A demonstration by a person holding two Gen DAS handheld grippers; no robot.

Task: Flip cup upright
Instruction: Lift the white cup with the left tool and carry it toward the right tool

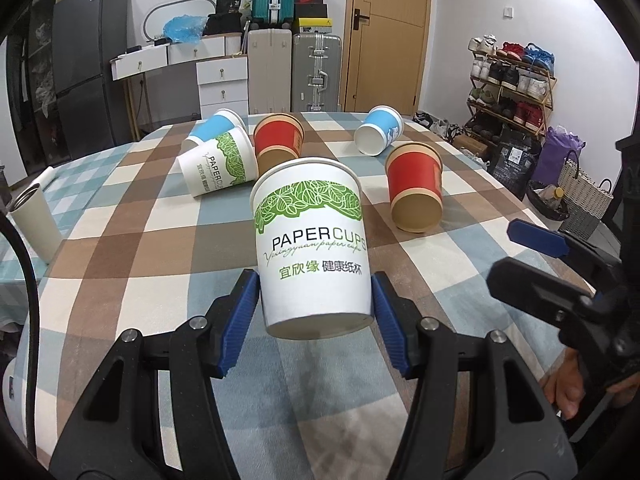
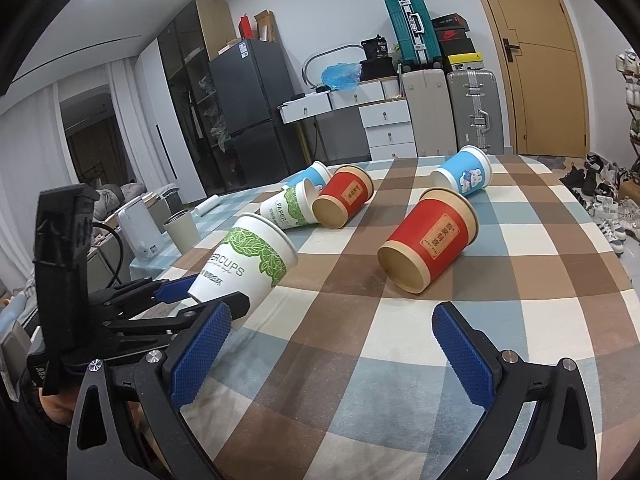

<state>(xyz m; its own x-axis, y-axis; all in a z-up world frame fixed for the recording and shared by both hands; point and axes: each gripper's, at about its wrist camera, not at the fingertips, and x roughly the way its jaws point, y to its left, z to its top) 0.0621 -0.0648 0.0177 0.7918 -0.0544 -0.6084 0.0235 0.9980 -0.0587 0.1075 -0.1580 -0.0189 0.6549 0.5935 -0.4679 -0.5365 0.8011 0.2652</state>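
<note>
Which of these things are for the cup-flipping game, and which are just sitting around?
For the job:
- white leaf-print cup, gripped by the left gripper
- tipped red cup, ahead of the open right gripper
- other tipped cups, like the blue cup

Just lying about:
- grey tumbler
- suitcases
- shoe rack

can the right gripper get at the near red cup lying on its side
Probably yes: the right gripper is open and empty, and the red cup lies just ahead on bare tablecloth, with nothing between them.

White green-leaf paper cup tilted, base lifted.
</note>
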